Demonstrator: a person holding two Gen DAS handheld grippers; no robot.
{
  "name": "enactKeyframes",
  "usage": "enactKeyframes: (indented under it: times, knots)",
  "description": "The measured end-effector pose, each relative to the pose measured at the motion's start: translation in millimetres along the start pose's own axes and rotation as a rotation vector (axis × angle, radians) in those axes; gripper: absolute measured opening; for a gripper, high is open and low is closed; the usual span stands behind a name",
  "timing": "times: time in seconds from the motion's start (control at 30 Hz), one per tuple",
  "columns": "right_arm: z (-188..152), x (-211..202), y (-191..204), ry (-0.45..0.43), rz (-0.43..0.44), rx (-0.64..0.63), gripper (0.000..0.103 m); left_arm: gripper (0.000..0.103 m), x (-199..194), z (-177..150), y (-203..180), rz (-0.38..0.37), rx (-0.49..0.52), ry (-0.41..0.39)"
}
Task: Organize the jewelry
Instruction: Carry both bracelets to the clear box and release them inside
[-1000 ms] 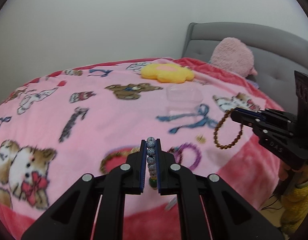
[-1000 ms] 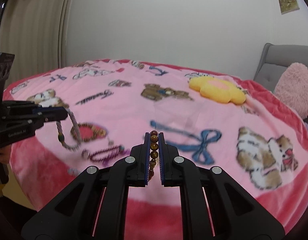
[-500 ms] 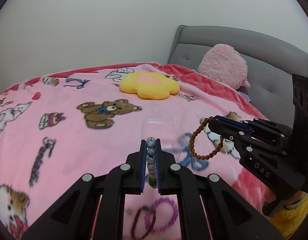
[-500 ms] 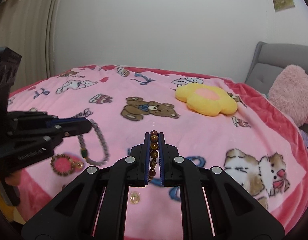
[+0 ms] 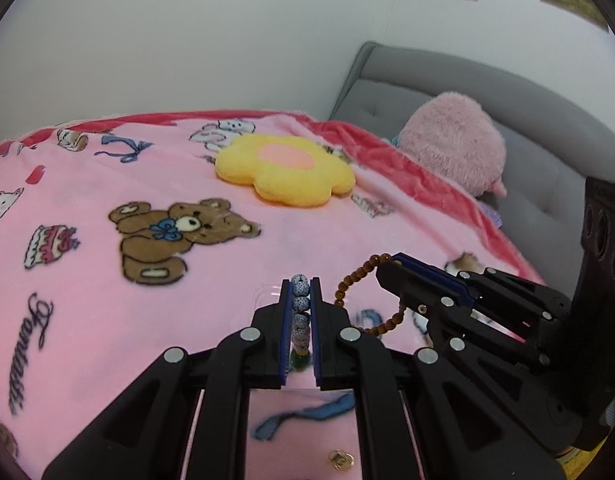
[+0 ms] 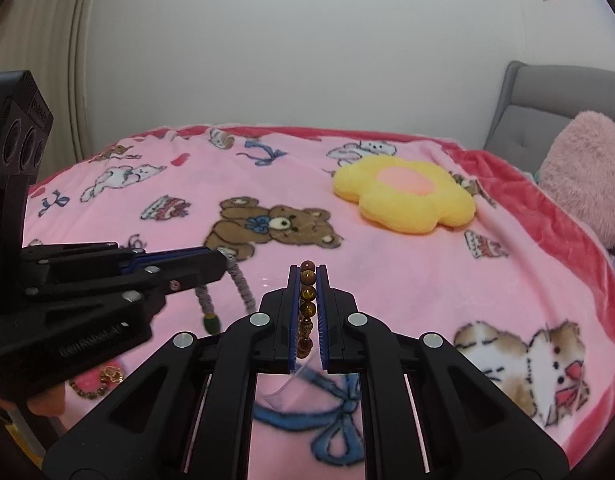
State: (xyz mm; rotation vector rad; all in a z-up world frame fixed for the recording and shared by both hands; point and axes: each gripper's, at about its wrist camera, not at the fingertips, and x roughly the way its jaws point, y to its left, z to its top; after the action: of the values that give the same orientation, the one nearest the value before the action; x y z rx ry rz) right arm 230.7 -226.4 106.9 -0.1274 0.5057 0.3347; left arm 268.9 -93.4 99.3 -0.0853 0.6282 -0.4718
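Left wrist view
- My left claw (image 5: 300, 300): clamped on a speckled grey bead bracelet (image 5: 300, 312), the beads stacked in a line between the pads, a green bead lowest.
- My right claw (image 5: 391, 268): reaching in from the right, closed on a brown bead bracelet (image 5: 371, 304) whose loop hangs free below its tip, above the blanket.
- Bed: a pink blanket (image 5: 107, 320) printed with bears and bows; a yellow flower cushion (image 5: 285, 172) lies farther back, a fluffy pink pillow (image 5: 451, 144) against the grey headboard (image 5: 427, 80).
- Small item: a gold piece (image 5: 340, 460) lies on the blanket beneath my left claw.

Right wrist view
- My right claw (image 6: 308, 300): shut on the brown bead bracelet (image 6: 307, 304), amber beads in a column between the pads.
- My left claw (image 6: 221, 266): entering from the left, the grey bracelet (image 6: 243, 292) dangling from its tip over the blanket (image 6: 387, 272).
- Clear box (image 6: 287, 384): a transparent edge shows on the blanket just beneath my right claw.
- Other jewelry: a gold ring (image 6: 111, 374) and chain lie at lower left.
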Motion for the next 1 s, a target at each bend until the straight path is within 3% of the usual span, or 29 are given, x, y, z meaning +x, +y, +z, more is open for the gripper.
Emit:
enactKeyframes:
  times: [0.63, 1.0]
  knots:
    - [-35.7, 34.0, 1.6, 0.134, 0.026, -0.044, 0.008, 0.008, 45.2, -25.0, 18.3, 0.027, -0.003, 0.150]
    - [-40.5, 34.8, 1.0, 0.140, 0.033, -0.043, 0.010, 0.008, 43.7, -26.3, 15.0, 0.036, 0.001, 0.146]
